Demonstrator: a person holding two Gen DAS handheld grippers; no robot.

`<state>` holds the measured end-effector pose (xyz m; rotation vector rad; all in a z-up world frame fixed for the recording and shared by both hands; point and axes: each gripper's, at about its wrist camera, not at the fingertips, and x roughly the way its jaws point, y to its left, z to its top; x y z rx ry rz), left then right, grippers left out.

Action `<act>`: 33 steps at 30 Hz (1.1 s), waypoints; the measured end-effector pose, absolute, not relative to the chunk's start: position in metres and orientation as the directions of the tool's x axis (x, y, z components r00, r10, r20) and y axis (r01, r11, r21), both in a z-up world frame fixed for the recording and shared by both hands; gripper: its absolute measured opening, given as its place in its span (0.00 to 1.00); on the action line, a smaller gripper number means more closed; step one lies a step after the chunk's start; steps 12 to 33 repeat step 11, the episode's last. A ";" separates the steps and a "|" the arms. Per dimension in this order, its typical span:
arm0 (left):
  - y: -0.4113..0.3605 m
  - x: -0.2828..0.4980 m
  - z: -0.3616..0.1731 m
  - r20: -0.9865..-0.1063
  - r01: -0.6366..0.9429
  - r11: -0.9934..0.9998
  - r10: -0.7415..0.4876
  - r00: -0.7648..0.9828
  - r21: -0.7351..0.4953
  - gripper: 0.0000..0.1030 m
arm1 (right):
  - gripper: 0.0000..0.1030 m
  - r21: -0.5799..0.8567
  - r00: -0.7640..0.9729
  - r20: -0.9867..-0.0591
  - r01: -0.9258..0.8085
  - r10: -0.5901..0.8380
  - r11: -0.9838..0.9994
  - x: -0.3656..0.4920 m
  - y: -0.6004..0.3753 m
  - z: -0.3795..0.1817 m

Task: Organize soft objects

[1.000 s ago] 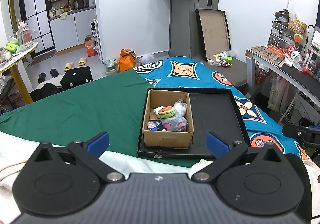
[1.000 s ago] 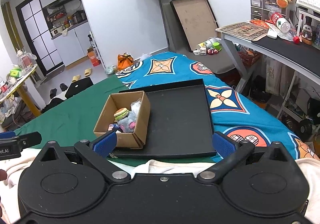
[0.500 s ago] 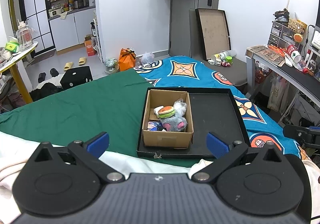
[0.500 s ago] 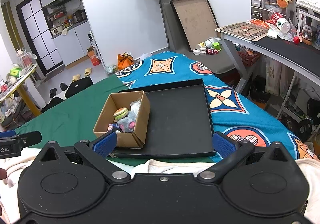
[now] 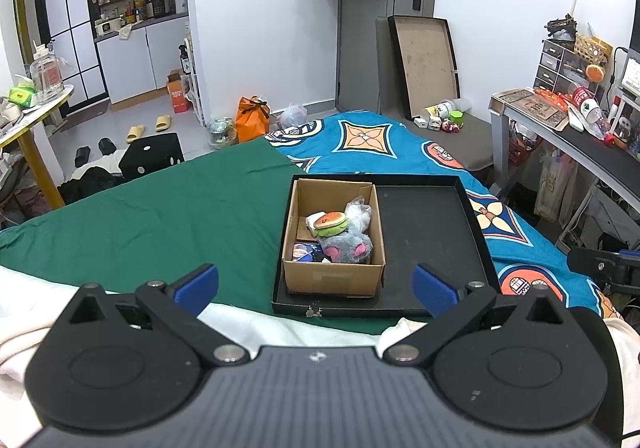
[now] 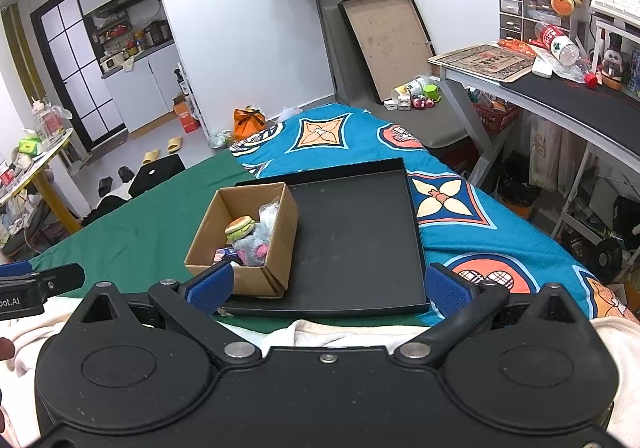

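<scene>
Nearest the left wrist camera, at 6 o'clock, the left gripper point(image 5: 316, 286) has its jaws spread wide and holds nothing; white bedding point(image 5: 248, 324) lies beneath it. The right gripper point(image 6: 326, 288) likewise has its jaws spread and empty.

Beyond, at 12 o'clock from the left gripper, a black tray point(image 5: 432, 232) rests on the bed, partly on a green sheet point(image 5: 160, 216) and partly on a blue patterned cover point(image 5: 368, 140). A cardboard box point(image 5: 332, 278) sits in the tray's left part, against its left wall. Inside the box lie the soft objects: a grey plush with pink ears point(image 5: 347, 246), a burger plush point(image 5: 329, 222) touching it on the far side, and a crinkled clear bag point(image 5: 360, 212) at 1 o'clock. A dark printed item point(image 5: 306, 252) lies at the near-left corner.

Farther off at 1 o'clock, a second tray point(image 5: 426, 64) leans upright against the wall.
</scene>
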<state>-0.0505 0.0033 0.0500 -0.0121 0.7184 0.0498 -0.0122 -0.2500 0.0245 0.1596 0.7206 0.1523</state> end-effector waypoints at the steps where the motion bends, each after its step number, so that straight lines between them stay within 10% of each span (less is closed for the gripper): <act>1: 0.003 -0.051 0.050 -0.658 -0.050 0.999 0.041 0.752 0.006 1.00 | 1.00 0.197 0.741 -0.643 -0.084 0.193 0.977 -0.012 -0.250 0.025; 33: 0.001 -0.051 0.048 -0.657 -0.039 0.999 0.026 0.753 -0.005 1.00 | 1.00 0.195 0.738 -0.647 -0.081 0.191 0.977 -0.010 -0.250 0.022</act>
